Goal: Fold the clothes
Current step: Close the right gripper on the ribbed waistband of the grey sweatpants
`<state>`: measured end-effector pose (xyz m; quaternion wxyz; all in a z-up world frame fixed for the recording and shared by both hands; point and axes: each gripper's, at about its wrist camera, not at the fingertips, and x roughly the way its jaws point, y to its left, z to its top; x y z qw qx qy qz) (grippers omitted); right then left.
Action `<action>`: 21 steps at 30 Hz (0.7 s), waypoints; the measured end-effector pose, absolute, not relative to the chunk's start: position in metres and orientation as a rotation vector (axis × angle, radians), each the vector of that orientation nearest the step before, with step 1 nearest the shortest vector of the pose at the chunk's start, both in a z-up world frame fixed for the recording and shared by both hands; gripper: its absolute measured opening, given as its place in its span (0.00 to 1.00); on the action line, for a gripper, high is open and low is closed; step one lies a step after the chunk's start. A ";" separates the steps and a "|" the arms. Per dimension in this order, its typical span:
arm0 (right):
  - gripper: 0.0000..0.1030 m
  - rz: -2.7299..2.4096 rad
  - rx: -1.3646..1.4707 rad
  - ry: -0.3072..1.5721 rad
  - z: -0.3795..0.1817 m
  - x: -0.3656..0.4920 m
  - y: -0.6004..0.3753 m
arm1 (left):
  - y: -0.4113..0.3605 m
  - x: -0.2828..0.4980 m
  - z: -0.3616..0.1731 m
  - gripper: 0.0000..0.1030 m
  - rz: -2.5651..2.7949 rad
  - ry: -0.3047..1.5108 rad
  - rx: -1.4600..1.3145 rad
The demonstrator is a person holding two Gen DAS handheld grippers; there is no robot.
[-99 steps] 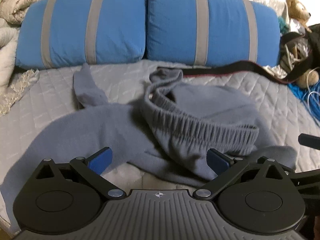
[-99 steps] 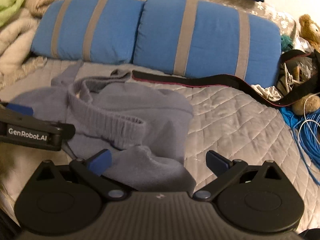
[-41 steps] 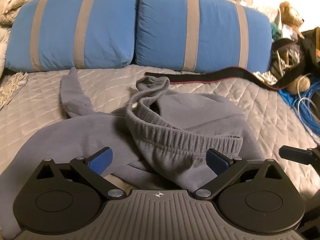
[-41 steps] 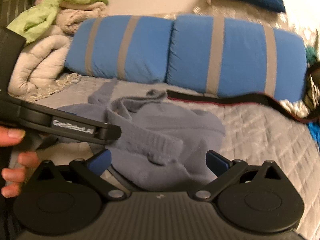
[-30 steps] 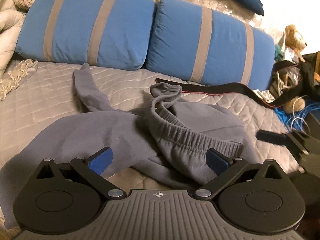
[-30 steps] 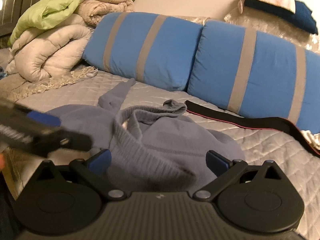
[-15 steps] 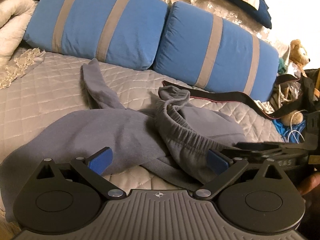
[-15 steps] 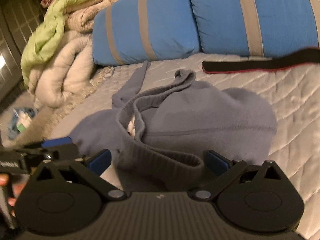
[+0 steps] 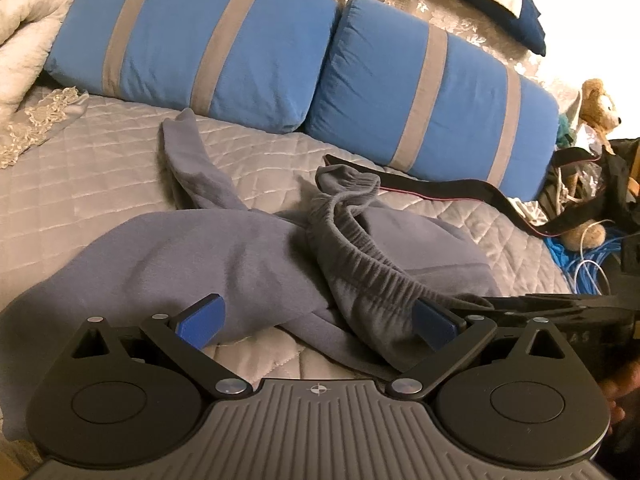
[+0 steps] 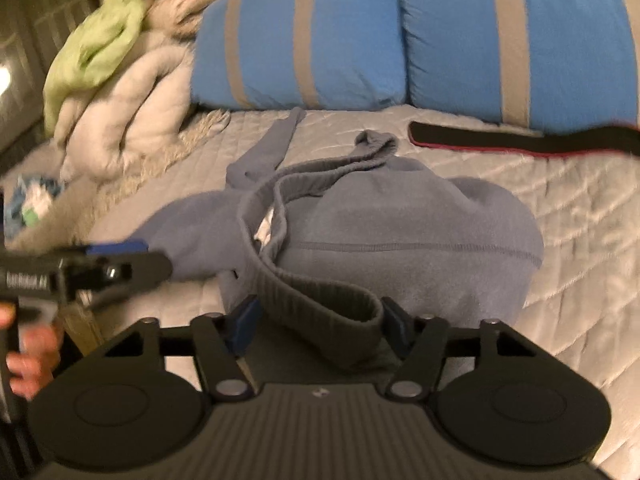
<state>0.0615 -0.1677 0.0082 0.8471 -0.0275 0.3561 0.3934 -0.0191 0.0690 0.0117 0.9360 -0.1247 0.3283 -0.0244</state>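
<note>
Grey-blue sweatpants lie crumpled on the quilted bed, one leg stretching back toward the pillows. The ribbed waistband loops up at the near side. My right gripper is closing its jaws around the near fold of that waistband; the blue pads flank it and the fabric does not look squeezed. My left gripper hovers open over the near edge of the pants, nothing between its pads. From the left wrist view the right gripper's fingers reach in from the right at the waistband's end.
Two blue pillows with grey stripes line the back of the bed. A black strap lies behind the pants. Rolled blankets are piled at the left; a teddy bear, bags and blue cables sit at the right.
The right gripper has swung left and come down onto the waistband, and its jaws have narrowed around the fold. The left gripper has stayed almost still and open.
</note>
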 end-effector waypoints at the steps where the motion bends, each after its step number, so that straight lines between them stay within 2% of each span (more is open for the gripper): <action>1: 0.50 0.829 -0.091 0.737 0.009 0.059 -0.166 | 0.069 -0.019 0.011 0.99 -0.050 0.672 -0.253; 2: 0.46 0.833 -0.120 0.726 0.010 0.056 -0.166 | 0.069 -0.019 0.011 0.99 -0.051 0.673 -0.256; 6: 0.44 0.886 -0.239 0.667 0.014 0.041 -0.164 | 0.073 -0.017 0.009 0.99 -0.054 0.683 -0.285; 12: 0.50 0.963 -0.488 0.564 0.009 0.010 -0.154 | 0.077 -0.014 0.009 0.99 -0.037 0.692 -0.301; 18: 0.50 0.938 -0.484 0.593 0.004 0.019 -0.148 | 0.083 -0.012 0.007 0.99 -0.021 0.701 -0.320; 19: 0.49 0.937 -0.465 0.602 0.005 0.022 -0.148 | 0.083 -0.012 0.007 0.99 -0.023 0.700 -0.322; 20: 0.41 0.944 -0.440 0.610 0.007 0.024 -0.150 | 0.084 -0.012 0.007 0.99 -0.025 0.699 -0.324; 21: 0.37 0.949 -0.420 0.615 0.007 0.025 -0.152 | 0.085 -0.011 0.007 0.99 -0.026 0.700 -0.325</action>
